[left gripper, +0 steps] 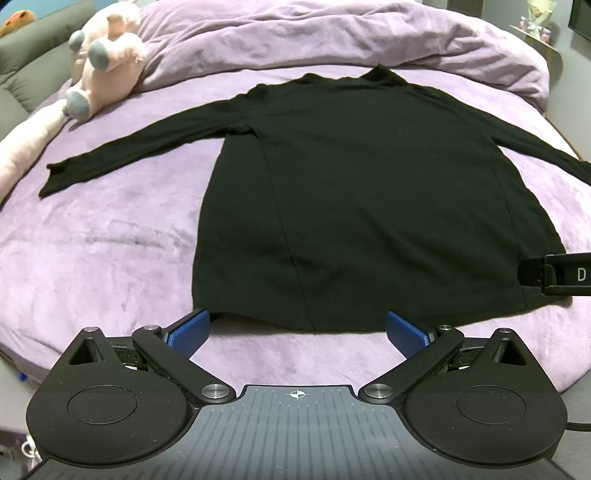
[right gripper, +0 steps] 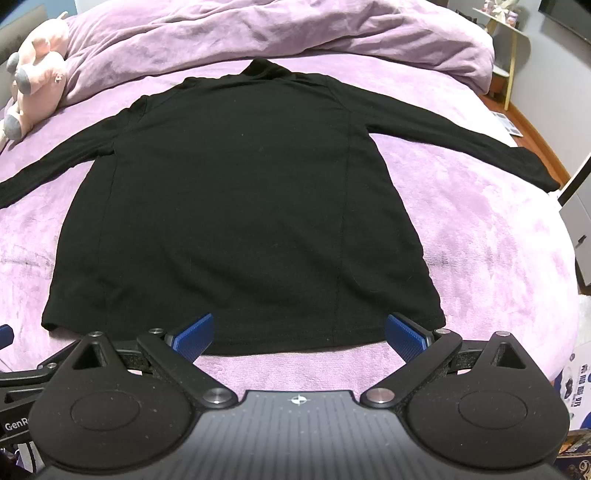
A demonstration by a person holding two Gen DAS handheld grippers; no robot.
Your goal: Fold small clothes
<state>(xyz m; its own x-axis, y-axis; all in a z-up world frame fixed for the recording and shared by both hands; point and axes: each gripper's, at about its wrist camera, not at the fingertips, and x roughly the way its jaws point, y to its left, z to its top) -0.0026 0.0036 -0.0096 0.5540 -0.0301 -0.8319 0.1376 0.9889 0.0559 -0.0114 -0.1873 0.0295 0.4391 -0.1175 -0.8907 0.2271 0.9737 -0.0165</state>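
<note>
On the bed, near edge: both grippers sit side by side just short of the shirt's hem, holding nothing.
Shirt: a black long-sleeved top (left gripper: 354,192) lies flat in the middle of the purple bed cover (left gripper: 110,236), collar toward the far side, hem toward the near edge, both sleeves spread outward.
Left sleeve: reaches out toward the left edge, its cuff (left gripper: 51,181) lying on bare cover.
Right sleeve: stretches toward the right edge, its cuff (right gripper: 543,177) close to the edge.
Left gripper (left gripper: 297,334): jaws spread wide, blue pads (left gripper: 188,334) empty, tips just at the hem near its left corner.
Right gripper (right gripper: 299,334): jaws equally wide apart, nothing between them, tips overlapping the hem toward its right corner.
Far side of the bed: a bunched purple duvet (right gripper: 295,33) runs across.
Far left corner: a pink plush toy (left gripper: 105,59) lies against the duvet, well apart from the shirt.
</note>
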